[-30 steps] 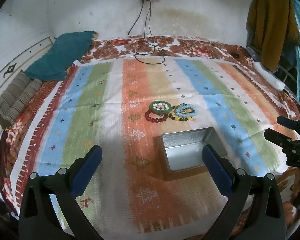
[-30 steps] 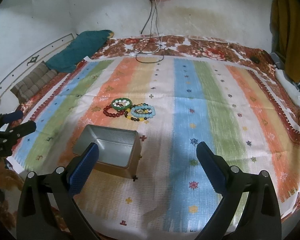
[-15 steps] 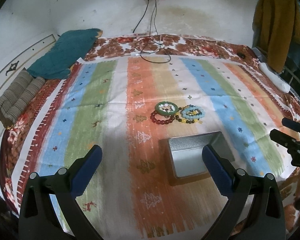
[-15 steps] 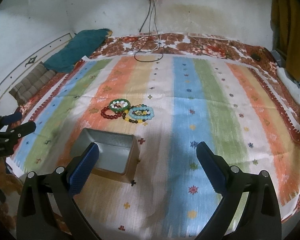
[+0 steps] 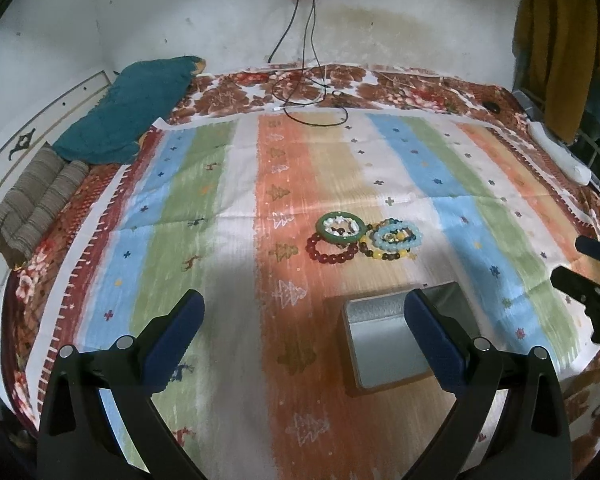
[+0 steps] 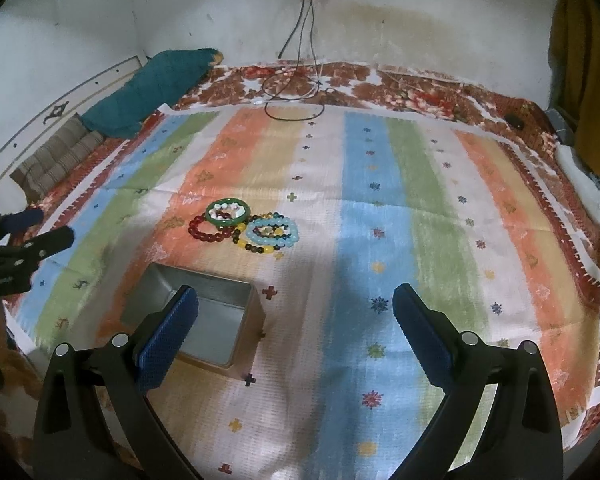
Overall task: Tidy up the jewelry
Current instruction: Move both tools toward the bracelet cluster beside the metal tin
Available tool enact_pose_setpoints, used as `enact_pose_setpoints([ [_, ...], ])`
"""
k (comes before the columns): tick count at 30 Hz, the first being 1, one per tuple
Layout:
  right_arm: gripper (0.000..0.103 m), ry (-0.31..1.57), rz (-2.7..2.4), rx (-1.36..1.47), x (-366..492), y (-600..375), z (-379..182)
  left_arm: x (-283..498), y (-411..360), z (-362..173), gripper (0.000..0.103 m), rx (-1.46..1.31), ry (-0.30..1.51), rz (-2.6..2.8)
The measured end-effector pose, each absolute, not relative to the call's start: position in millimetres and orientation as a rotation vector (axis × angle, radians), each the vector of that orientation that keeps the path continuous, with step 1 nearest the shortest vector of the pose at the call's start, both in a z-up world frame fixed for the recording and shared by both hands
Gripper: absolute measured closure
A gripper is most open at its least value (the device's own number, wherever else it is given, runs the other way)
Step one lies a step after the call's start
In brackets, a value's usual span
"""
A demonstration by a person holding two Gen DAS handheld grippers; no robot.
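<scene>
Both our claws, left [image 5: 302,322] and right [image 6: 296,316], are spread wide and hold nothing. The bracelets [image 5: 364,236] lie ahead, past the tin [image 5: 388,344]. We think they are light, hard and slippery; pinch one bead ring's edge.

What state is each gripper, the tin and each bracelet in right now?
Left hand-held gripper: open, holding nothing.
Right hand-held gripper: open, holding nothing.
Metal tin: lidless, nothing visible inside.
Green bangle: on the cloth, overlapping the red bead bracelet.
Pale blue bead bracelet: on the cloth, outside the tin.
</scene>
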State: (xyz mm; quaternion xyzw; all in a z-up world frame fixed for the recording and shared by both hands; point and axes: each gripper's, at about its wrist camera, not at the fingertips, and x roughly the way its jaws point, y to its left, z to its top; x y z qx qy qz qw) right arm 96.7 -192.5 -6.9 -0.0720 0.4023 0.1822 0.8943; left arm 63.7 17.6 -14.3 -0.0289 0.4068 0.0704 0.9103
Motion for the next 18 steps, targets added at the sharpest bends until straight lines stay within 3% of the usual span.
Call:
enact_pose_setpoints([
  [18,0.004,0.924,0.374,-0.135,149,-176,-26,133,32,-41,0.006,-0.078,0.923,0.165],
])
